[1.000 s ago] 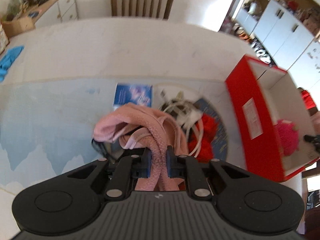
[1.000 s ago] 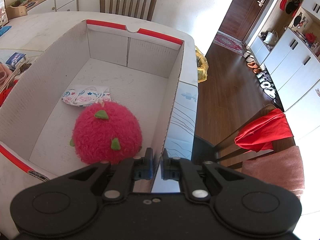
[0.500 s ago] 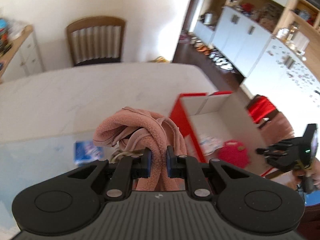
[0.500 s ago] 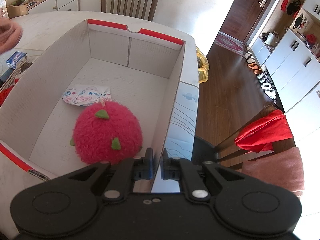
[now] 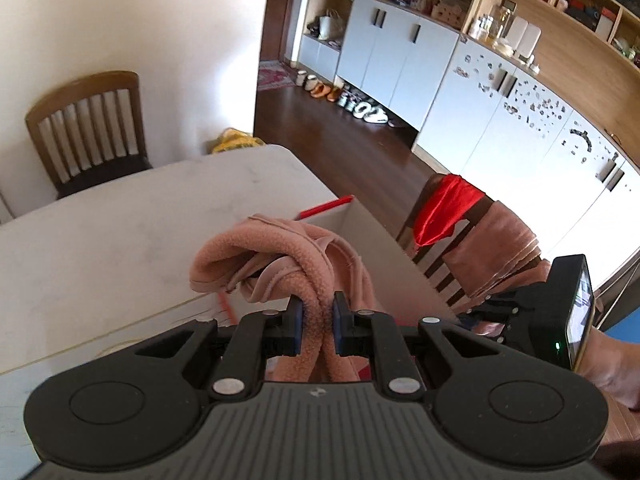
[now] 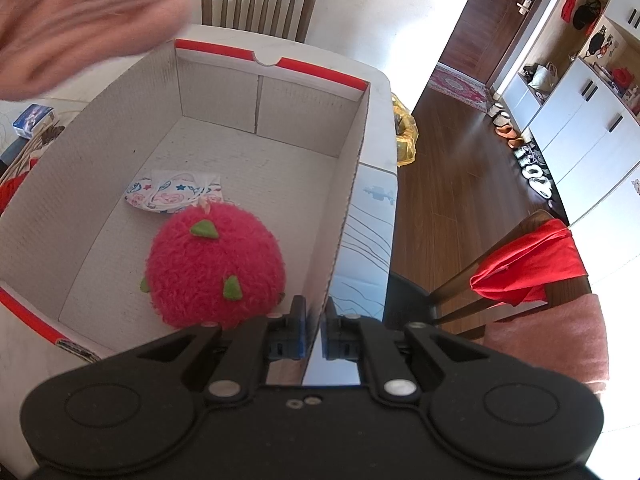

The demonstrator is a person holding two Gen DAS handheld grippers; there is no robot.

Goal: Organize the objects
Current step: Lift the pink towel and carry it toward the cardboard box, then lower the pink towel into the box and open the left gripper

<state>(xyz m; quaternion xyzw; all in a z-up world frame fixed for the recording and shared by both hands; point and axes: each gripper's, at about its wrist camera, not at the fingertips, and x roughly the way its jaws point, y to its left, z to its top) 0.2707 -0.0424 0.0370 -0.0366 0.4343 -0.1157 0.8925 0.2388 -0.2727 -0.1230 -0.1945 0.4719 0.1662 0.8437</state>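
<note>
My left gripper (image 5: 317, 322) is shut on a pink fleece cloth (image 5: 280, 256), which hangs bunched in the air over the near edge of the red-and-white cardboard box (image 5: 360, 220). In the right wrist view the same pink cloth (image 6: 80, 24) shows blurred at the top left, above the box's far left corner. My right gripper (image 6: 314, 330) is shut on the box's right wall (image 6: 348, 208), one pad on each side. Inside the box lie a fuzzy red plush fruit (image 6: 216, 268) and a small patterned packet (image 6: 172, 192).
The white table (image 5: 120, 248) carries the box; a small blue packet (image 6: 34, 118) and red items lie left of it. Wooden chairs stand at the table's far end (image 6: 260, 4) and right side, one draped with red cloth (image 6: 532, 264). Wooden floor lies beyond.
My left gripper lifted the pink cloth off the pile and carried it right, up over the box; the cloth now enters the right wrist view. My right gripper stayed still on the wall.
</note>
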